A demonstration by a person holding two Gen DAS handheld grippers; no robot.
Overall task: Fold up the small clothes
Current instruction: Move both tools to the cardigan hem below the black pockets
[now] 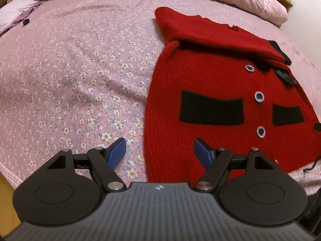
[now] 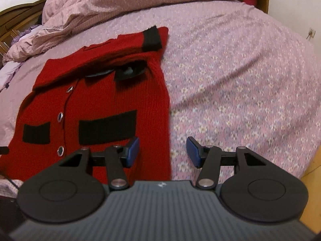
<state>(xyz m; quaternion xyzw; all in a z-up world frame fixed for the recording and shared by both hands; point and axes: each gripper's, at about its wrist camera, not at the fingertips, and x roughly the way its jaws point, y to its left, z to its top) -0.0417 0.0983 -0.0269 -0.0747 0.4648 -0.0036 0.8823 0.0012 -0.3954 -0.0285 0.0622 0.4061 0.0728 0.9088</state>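
While both tools gape (empty), red cardigan [image 1: 220, 84] covers bedsheet [image 1: 80, 70].

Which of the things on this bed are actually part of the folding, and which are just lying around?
Part of the job:
- red cardigan, sleeves already folded across
- left gripper, open
- right gripper, open

Just lying about:
- crumpled pink duvet
- floral bedsheet
- small black object

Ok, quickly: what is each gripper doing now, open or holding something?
Left gripper: open, holding nothing.
Right gripper: open, holding nothing.
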